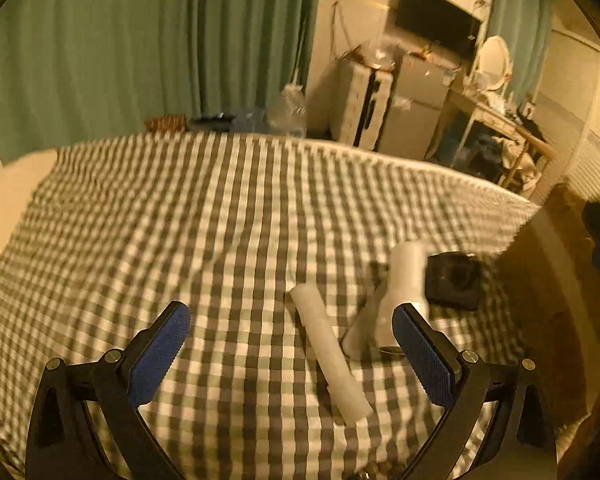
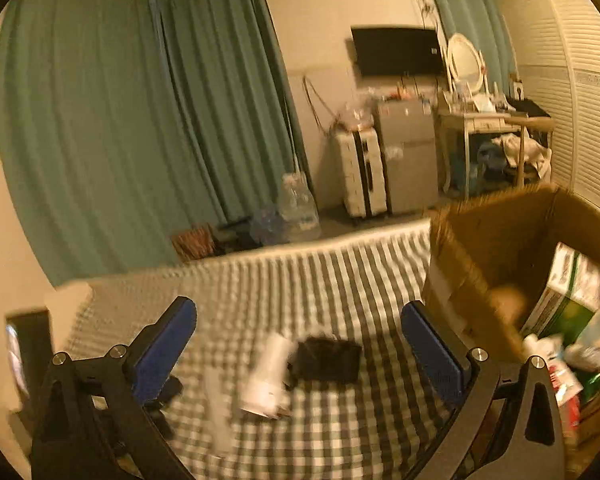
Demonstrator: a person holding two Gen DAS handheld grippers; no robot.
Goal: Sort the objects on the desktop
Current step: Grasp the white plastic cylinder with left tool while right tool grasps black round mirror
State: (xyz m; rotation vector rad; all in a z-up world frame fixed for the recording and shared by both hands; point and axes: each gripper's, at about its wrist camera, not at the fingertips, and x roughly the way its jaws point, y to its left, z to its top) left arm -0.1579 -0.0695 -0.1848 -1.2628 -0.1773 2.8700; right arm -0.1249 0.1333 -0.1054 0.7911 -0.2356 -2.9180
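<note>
Tube [image 1: 330,354]: white, lying flat on the checked cloth, slanted, between the left gripper's [image 1: 292,318] fingers but nearer the right-hand one; nothing touches it.
Bottle [image 1: 405,280]: white, lying just right of the tube, its near end partly behind the right-hand blue pad [image 1: 424,354]; in the right wrist view it [image 2: 269,372] lies between the right gripper's [image 2: 299,312] fingers.
Pouch [image 1: 454,280]: black, touching or just beside the bottle's far end; blur keeps me from telling which.
Left gripper: fingers spread wide, holding nothing.
Right gripper: fingers spread wide, holding nothing.
Box [image 2: 480,240]: brown cardboard, open, at the right of the cloth; a green-and-white carton [image 2: 568,300] and other packets, probably tubes, lie inside.
Cloth [image 1: 180,220]: grey-and-white check, covering the surface.
Room: green curtains [image 1: 140,48], a dark screen [image 2: 398,50] on the wall, a suitcase [image 2: 360,172], an oval mirror [image 2: 464,60] on a dressing table.
</note>
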